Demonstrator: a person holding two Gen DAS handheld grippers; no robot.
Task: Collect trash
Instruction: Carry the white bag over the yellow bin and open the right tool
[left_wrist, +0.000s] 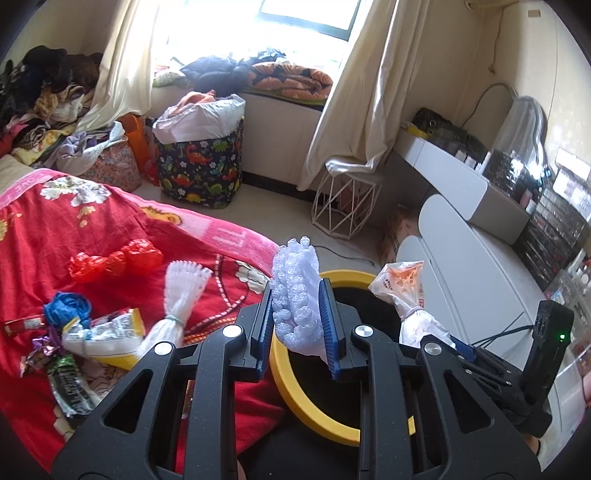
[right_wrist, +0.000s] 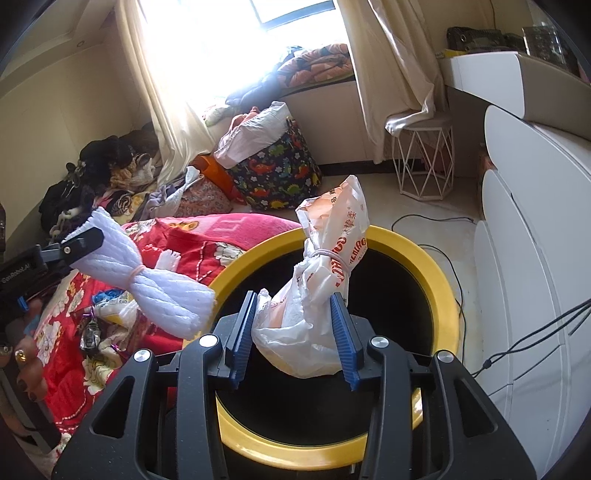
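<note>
Two pieces hang over the yellow-rimmed bin (right_wrist: 373, 236): left tool (left_wrist: 297, 314) clamps white foam netting (left_wrist: 295, 295), right tool (right_wrist: 295, 332) loosely brackets a tied plastic bag (right_wrist: 325, 280). Several wrappers (left_wrist: 74, 376) remain on the bed (left_wrist: 74, 229).

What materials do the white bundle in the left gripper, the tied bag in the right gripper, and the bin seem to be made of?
Bundle: probably soft foam netting; bumpy, matte white mesh.
Bag: thin plastic film; glossy, crinkled, translucent, orange print.
Bin: likely hard plastic; smooth yellow rim, dark inside.
</note>
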